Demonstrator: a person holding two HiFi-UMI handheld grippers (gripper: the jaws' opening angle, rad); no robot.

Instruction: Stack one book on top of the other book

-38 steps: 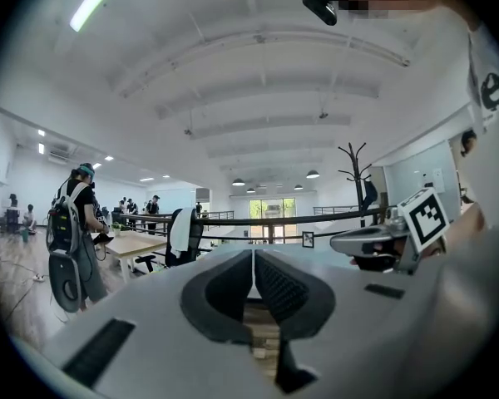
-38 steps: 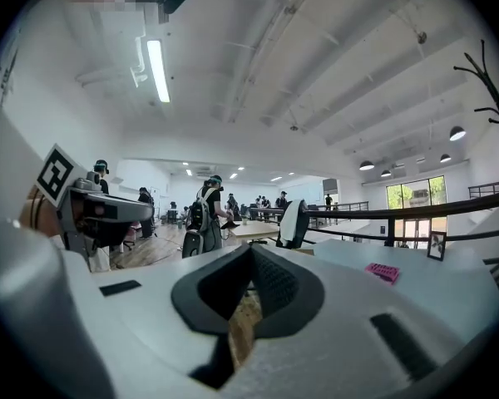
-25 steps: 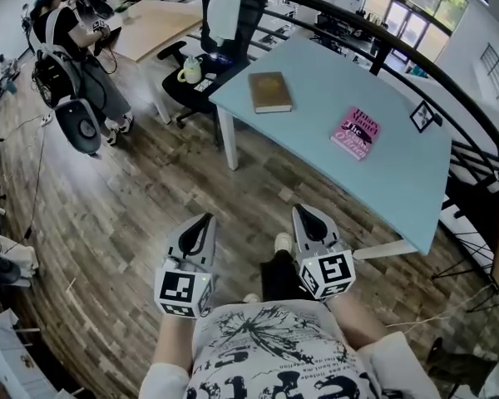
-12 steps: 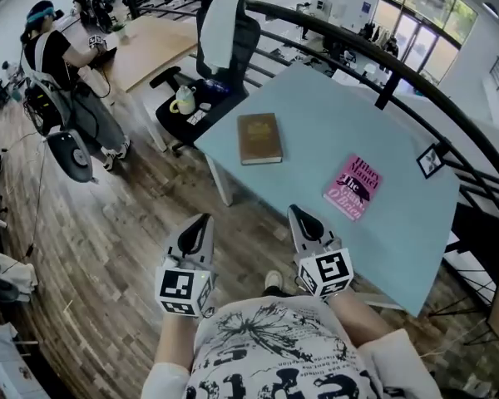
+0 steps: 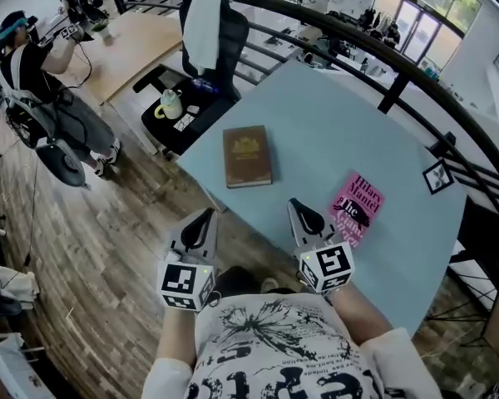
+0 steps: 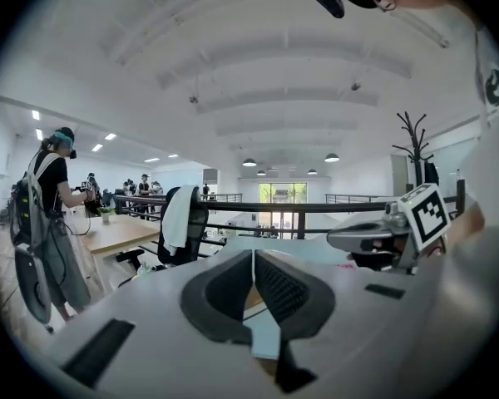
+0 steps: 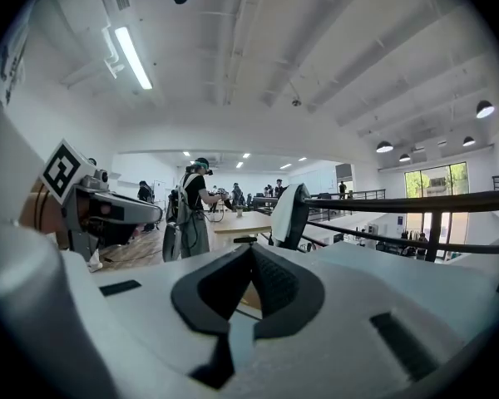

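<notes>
A pale blue tabletop [image 5: 341, 115] is filling the upper right of the head view. A brown hardback book [image 5: 247, 156] is lying flat near the tabletop's near-left corner. A pink paperback book [image 5: 356, 209] is lying flat well apart from it, toward the right. Below them, the left tongs [image 5: 205, 217] and right tongs [image 5: 297, 205] are hanging side by side, short of both books, each closed and gripping nothing. The task seems to be at the reach-in step, with nothing stacked yet. Next, one pair of tongs will likely need opening and lining up with a book's edge.

Bright, even ceiling light — sharp focus, fisheye-bent edges, dark vignette
</notes>
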